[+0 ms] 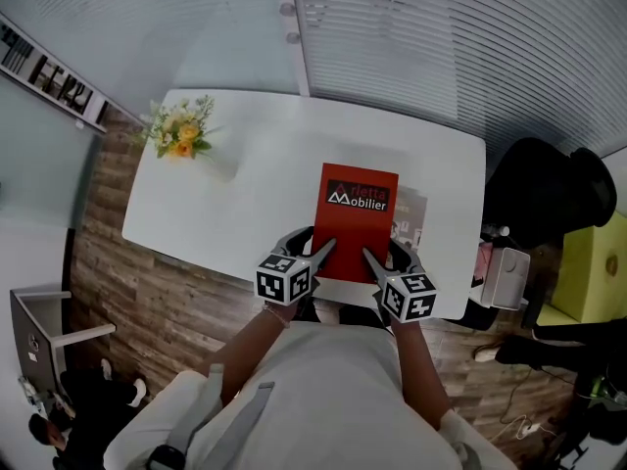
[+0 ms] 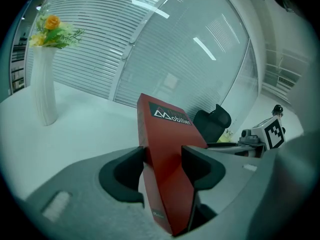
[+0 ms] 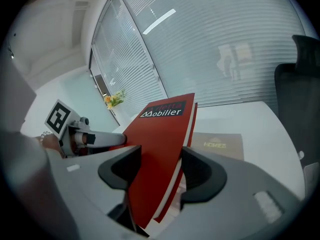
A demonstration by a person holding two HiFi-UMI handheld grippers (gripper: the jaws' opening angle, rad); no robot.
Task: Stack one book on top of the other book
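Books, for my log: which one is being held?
The red Mobilier book, in the left gripper and right gripper; the brown book lies on the white table.

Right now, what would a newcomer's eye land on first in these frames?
First, the red book marked Mobilier, clamped at its near corners by the left gripper and the right gripper and held over the white table. Next, the tan book lying flat on the right, partly under the red one, and the vase of yellow flowers at the table's far left corner.
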